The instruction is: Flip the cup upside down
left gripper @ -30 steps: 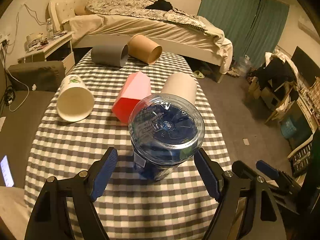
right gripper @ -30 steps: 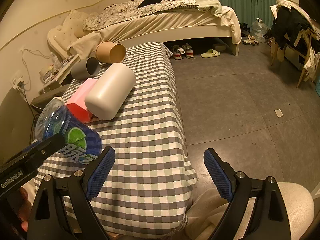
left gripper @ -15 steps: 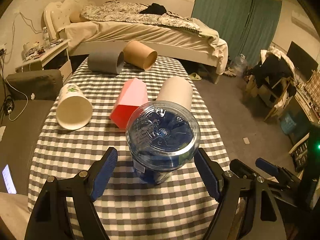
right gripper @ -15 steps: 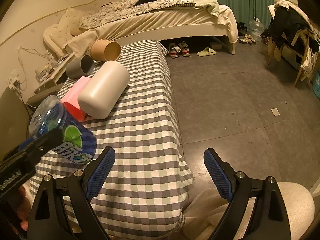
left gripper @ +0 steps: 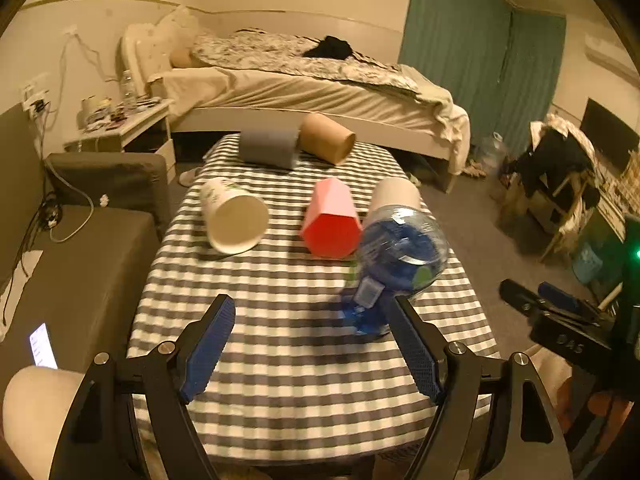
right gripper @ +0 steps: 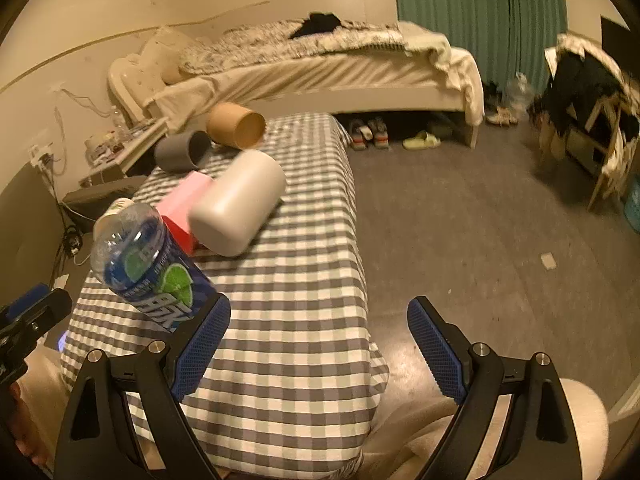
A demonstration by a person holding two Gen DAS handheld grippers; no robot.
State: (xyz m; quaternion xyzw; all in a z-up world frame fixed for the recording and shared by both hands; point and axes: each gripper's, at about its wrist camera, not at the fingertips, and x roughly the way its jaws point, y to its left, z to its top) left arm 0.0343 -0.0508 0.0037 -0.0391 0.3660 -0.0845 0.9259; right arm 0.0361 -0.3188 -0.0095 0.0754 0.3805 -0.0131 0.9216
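Observation:
A clear blue-labelled plastic cup [left gripper: 400,252] stands upside down on the checked table [left gripper: 280,300], right of centre; it also shows in the right wrist view [right gripper: 148,264]. My left gripper [left gripper: 312,344] is open and empty, pulled back, with the cup just ahead of its right finger. My right gripper [right gripper: 316,344] is open and empty over the table's right edge, the cup at its left finger.
Several cups lie on their sides: white paper cup [left gripper: 234,216], pink hexagonal cup [left gripper: 332,220], cream cup [right gripper: 240,204], grey cup [left gripper: 270,148], brown cup [left gripper: 328,144]. A bed [left gripper: 304,88] stands behind, a sofa [left gripper: 80,248] at the left, bare floor [right gripper: 480,220] at the right.
My left gripper has pulled back and shifted left, away from the blue cup, which now stands off to its right. The right gripper has barely moved.

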